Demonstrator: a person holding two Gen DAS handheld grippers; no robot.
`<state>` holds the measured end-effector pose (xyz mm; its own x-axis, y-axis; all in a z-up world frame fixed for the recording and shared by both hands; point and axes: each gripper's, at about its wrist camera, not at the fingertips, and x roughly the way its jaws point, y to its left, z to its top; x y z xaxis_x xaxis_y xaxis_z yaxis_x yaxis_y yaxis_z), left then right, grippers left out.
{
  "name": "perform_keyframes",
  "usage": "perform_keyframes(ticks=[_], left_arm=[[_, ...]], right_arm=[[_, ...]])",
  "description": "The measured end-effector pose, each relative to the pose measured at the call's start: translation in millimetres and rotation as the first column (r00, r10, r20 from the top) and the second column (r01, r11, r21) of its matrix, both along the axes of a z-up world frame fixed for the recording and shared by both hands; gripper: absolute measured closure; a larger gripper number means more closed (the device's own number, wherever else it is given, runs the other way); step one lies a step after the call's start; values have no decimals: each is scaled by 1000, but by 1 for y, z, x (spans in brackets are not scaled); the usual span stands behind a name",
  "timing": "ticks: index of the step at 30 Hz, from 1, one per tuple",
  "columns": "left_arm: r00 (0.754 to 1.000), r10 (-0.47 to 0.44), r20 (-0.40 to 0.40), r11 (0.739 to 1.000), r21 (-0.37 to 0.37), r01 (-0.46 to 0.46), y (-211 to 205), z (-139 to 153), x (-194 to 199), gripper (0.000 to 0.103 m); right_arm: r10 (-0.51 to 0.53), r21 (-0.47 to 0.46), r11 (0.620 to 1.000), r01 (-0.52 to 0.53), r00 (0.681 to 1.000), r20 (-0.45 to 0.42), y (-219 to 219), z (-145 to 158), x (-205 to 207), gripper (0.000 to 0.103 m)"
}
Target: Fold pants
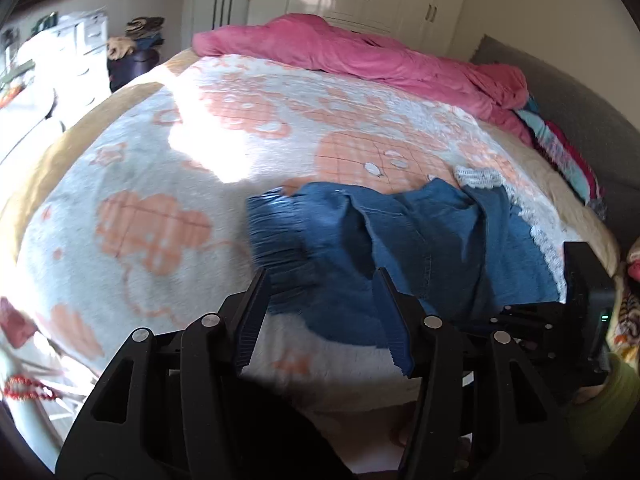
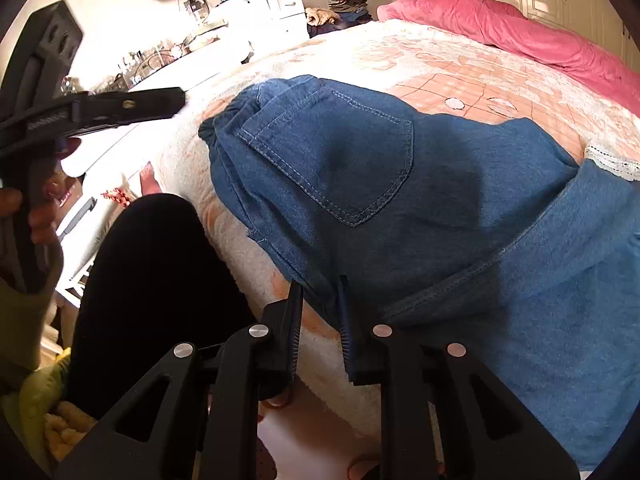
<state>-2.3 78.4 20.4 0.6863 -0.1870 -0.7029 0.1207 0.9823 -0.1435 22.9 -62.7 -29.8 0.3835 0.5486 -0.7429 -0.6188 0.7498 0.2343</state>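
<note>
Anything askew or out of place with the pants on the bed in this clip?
The blue denim pants lie rumpled and unevenly doubled over on the patterned blanket, lace-trimmed hem sticking out sideways. The right gripper pinches their near edge; the left gripper is open, holding nothing. No damage visible.

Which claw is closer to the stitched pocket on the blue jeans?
Right. The right gripper pinches the blue denim pants' edge just below the stitched back pocket; the left gripper hangs open beside the waistband, farther away.

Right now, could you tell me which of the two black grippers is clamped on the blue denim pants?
The right gripper, pinching the blue denim pants at their near edge; the left gripper stands open above them.
</note>
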Motion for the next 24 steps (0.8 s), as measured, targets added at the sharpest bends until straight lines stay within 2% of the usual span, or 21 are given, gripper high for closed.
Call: perform_keyframes(ticks=[4, 7, 8, 9, 11, 13, 17, 19, 24], left_arm=[[997, -11, -81, 998, 68, 17, -22, -31, 24, 58], [995, 16, -99, 994, 111, -4, -22, -49, 29, 58], [996, 15, -89, 993, 120, -4, -23, -51, 27, 58], [997, 12, -81, 991, 136, -1, -25, -52, 26, 58], [997, 11, -74, 987, 163, 1, -28, -53, 26, 58], [997, 11, -73, 987, 158, 0, -27, -53, 26, 57], [997, 13, -71, 988, 152, -2, -26, -54, 25, 57], [997, 11, -70, 988, 156, 0, -27, -54, 25, 57], [997, 19, -68, 991, 132, -10, -24, -54, 25, 54]], right_arm=[[-10, 28, 1000, 10, 1000, -23, -9, 5, 0, 84], [-42, 120, 991, 53, 995, -93, -25, 20, -1, 83], [-50, 155, 986, 62, 996, -79, -29, 29, -2, 80], [-61, 171, 983, 69, 997, -52, -31, 39, -3, 72], [-92, 113, 990, 88, 995, 31, -26, 52, 1, 62], [-103, 53, 994, 100, 993, 57, -17, 51, 10, 62], [-126, -34, 991, 126, 992, 3, -2, 21, 30, 62], [-147, -76, 987, 142, 987, -66, 5, -2, 37, 62], [-150, -56, 988, 147, 987, -63, 2, -1, 33, 62]])
